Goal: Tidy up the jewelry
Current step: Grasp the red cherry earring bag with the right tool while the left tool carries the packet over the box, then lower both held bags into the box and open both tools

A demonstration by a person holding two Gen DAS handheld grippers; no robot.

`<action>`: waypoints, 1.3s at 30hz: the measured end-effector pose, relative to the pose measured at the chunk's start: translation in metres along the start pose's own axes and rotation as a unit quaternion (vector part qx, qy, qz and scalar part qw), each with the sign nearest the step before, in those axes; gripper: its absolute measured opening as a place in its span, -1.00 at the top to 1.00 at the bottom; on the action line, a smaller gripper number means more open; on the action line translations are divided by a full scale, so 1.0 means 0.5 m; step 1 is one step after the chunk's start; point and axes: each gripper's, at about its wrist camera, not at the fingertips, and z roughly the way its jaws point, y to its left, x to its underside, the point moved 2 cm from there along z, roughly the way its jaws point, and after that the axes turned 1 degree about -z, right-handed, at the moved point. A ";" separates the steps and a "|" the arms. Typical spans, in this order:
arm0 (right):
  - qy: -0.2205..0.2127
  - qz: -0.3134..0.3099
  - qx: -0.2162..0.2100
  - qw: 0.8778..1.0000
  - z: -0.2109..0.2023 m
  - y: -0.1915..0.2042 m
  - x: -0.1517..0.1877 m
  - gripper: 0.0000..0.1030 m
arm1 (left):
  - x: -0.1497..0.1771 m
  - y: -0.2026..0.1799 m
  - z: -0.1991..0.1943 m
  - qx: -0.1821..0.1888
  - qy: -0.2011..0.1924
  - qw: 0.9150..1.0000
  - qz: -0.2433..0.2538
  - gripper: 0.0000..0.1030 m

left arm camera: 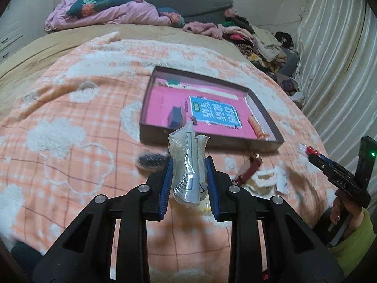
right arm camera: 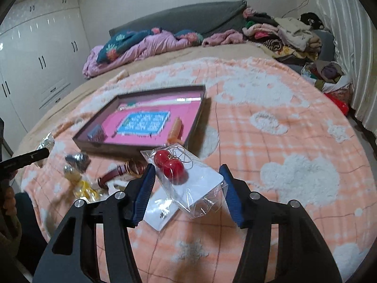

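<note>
My left gripper (left arm camera: 189,165) is shut on a crumpled clear plastic packet (left arm camera: 187,162), held above the blanket just in front of the shallow dark box (left arm camera: 212,141) with a pink floor. My right gripper (right arm camera: 188,179) is shut on a clear bag with red ball earrings (right arm camera: 172,165) on a white card; it also shows in the left wrist view (left arm camera: 308,151). The box (right arm camera: 132,147) holds a blue card (right arm camera: 145,122), a dark blue pouch (left arm camera: 175,116) and an orange beaded piece (right arm camera: 175,128). A dark red watch (left arm camera: 249,168) lies in front of the box.
Everything rests on a peach and white fleece blanket (left arm camera: 70,118) on a bed. A white piece (left arm camera: 268,180) and a dark beaded item (left arm camera: 150,161) lie near the watch. Yellow and silver trinkets (right arm camera: 80,179) lie left. Piled clothes (right arm camera: 282,33) and bedding (left arm camera: 106,11) sit at the back.
</note>
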 end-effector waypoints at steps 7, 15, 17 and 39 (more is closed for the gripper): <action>-0.031 -0.005 -0.007 0.999 -0.023 0.017 -0.050 -0.06 | -0.048 -0.004 -0.001 0.000 -0.020 1.000 0.007 0.62; -0.059 -0.019 -0.018 0.998 -0.027 0.050 -0.116 -0.06 | -0.102 -0.033 0.020 0.014 -0.032 0.999 0.023 0.62; -0.064 -0.023 -0.017 0.998 -0.027 0.057 -0.130 -0.06 | -0.109 -0.044 0.024 0.022 -0.033 0.999 0.031 0.62; -0.081 -0.012 -0.037 0.996 0.039 0.108 -0.215 -0.06 | -0.164 -0.081 0.124 0.034 -0.005 0.998 0.049 0.62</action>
